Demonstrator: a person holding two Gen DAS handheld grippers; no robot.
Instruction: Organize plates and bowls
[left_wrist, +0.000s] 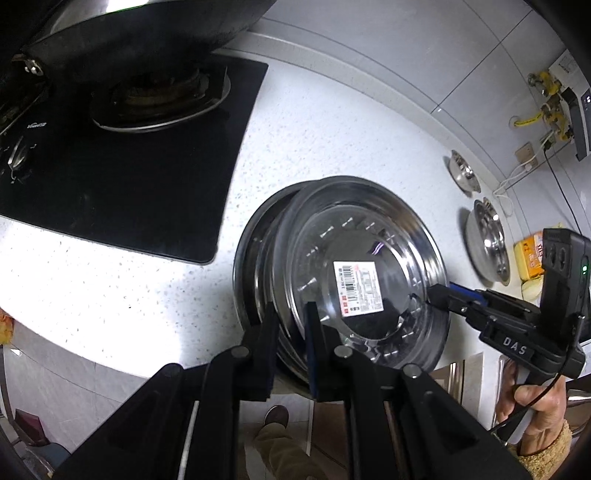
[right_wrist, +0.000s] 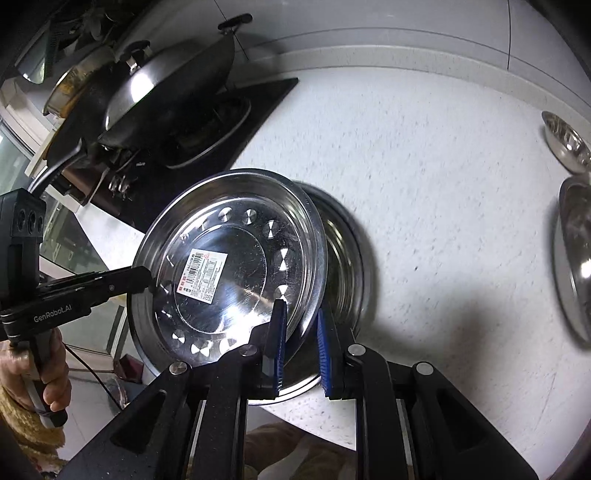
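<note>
Two tools, left (left_wrist: 291, 332) and right (right_wrist: 301, 339), angled steeply down, clamp the plate (right_wrist: 229, 266).

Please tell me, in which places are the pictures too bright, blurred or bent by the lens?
Left wrist view: glare washes out the counter near the stove; the wall lines curve from the fisheye; the plate is sharp, its label readable. Right wrist view: the counter speckles smear with motion blur; the bowls at the right edge look stretched; a dark shadow falls beside the plate.

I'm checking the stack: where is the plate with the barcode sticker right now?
The stickered plate is at the counter's front edge, right of the stove, clamped between the left gripper and right gripper, partly over another plate.
</note>
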